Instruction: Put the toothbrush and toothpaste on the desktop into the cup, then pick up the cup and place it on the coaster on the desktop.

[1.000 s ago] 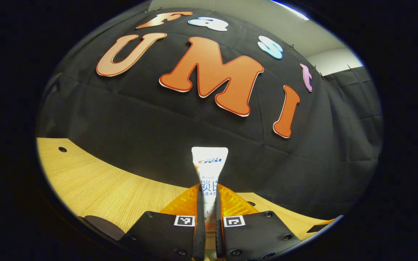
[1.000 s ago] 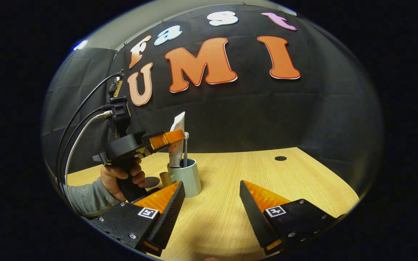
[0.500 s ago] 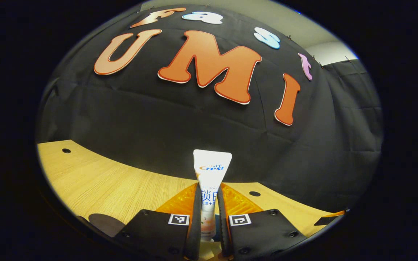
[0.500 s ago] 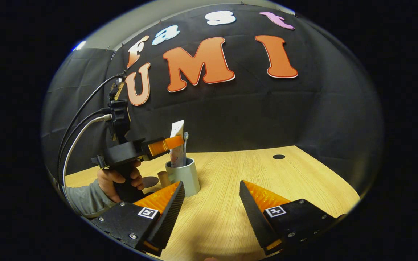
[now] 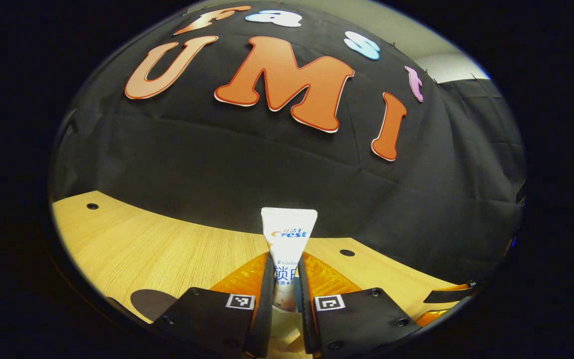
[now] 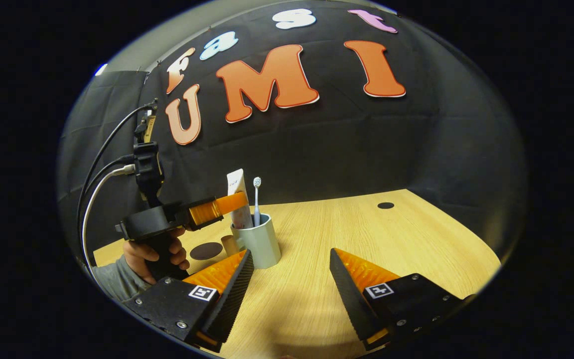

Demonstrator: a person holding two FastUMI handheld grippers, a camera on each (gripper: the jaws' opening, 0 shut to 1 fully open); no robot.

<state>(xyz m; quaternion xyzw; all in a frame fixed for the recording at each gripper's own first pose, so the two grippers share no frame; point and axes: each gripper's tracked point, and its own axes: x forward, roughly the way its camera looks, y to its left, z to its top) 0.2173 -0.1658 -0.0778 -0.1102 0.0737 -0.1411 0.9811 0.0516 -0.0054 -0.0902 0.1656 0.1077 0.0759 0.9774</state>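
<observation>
Left gripper [image 5: 283,294]: fingers narrow, pressed on both sides of toothpaste [image 5: 287,249], tube upright, lower end inside cup [image 6: 257,244]. Hand [image 6: 155,253] grips handle from below, gripper level above cup. Toothbrush [image 6: 256,199] upright in cup beside tube. Right gripper [image 6: 291,279]: fingers wide apart, holding nothing, low over surface [image 6: 366,234]. Coaster [image 6: 206,251] flat on surface, left of cup, near left edge.
</observation>
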